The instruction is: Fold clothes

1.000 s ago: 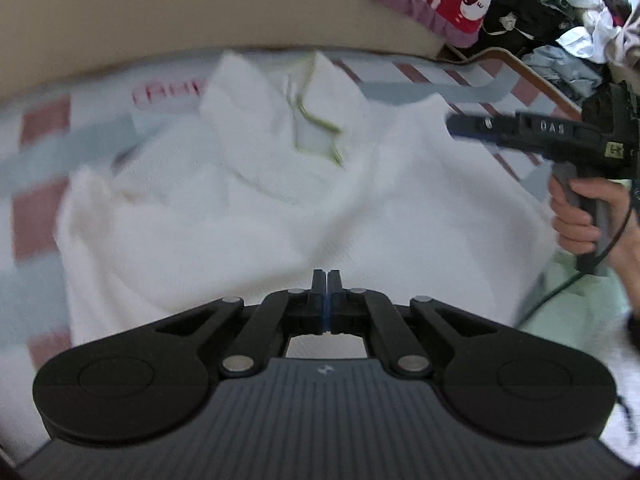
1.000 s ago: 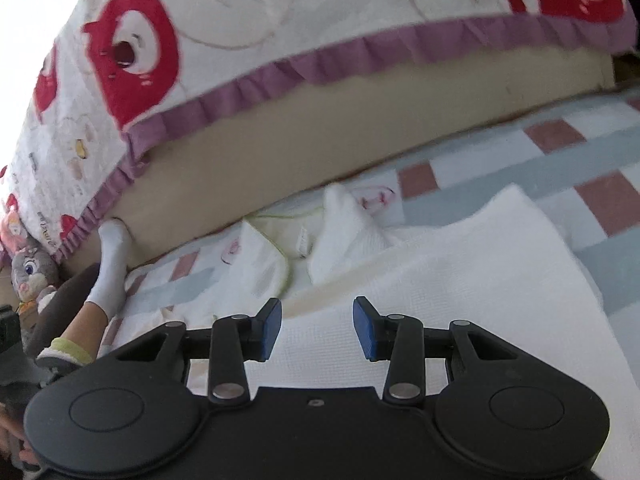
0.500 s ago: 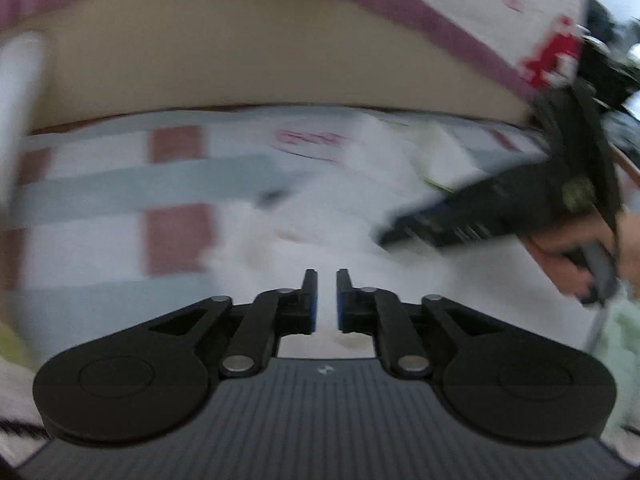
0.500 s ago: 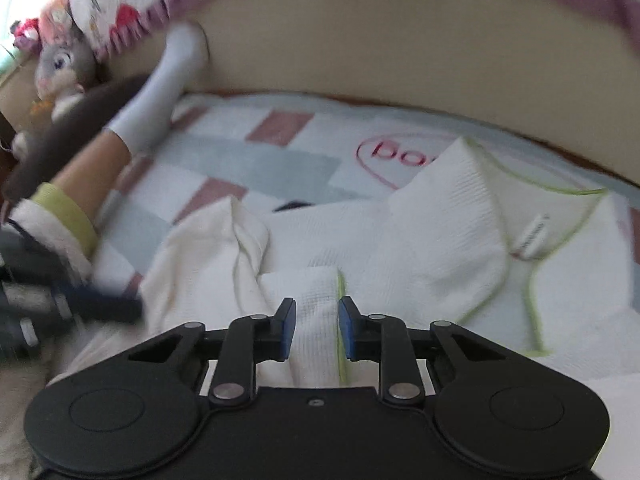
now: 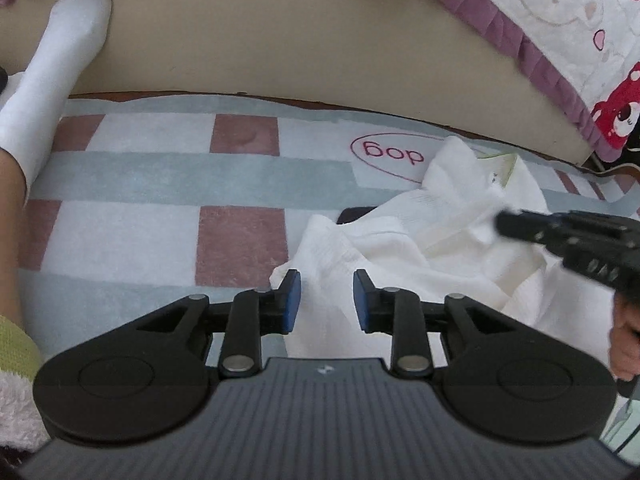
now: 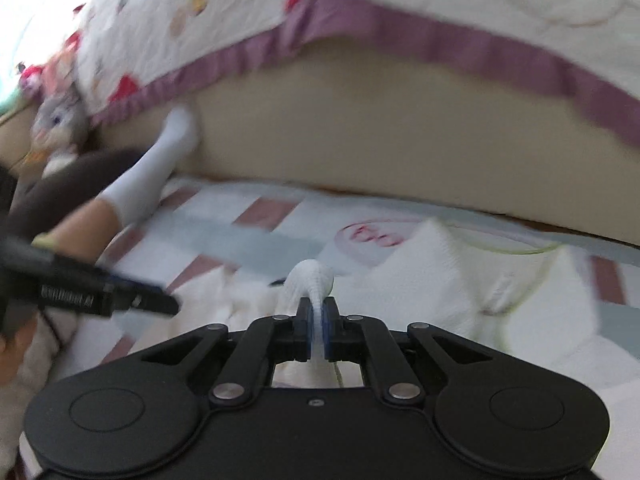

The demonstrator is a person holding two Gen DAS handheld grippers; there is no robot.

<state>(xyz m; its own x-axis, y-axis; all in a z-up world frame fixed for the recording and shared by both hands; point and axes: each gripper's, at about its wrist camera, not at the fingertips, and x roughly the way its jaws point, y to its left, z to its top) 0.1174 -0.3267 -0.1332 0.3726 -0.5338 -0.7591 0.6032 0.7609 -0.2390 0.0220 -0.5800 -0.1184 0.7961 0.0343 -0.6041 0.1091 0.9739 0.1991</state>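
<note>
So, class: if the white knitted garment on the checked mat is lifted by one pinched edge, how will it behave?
Probably floppy: the white garment already lies in soft rumples on the checked mat. Where the right tool is closing on a fold, the cloth bunches into a small hump, so it likely drapes and sags. It seems light and unlikely to slip, given its ribbed knit.

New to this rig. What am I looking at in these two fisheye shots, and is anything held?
No robot arm: a person holds a hand-held gripper in each hand, each with a camera looking along its fingers. Both views show a white garment crumpled on a checked mat beside a bed. In the left view, the left hand-held gripper is opening, cloth between its pads but not pinched. In the right view, the right hand-held gripper is closing, pinching a fold of that garment. The person's socked foot rests at the edge.
</note>
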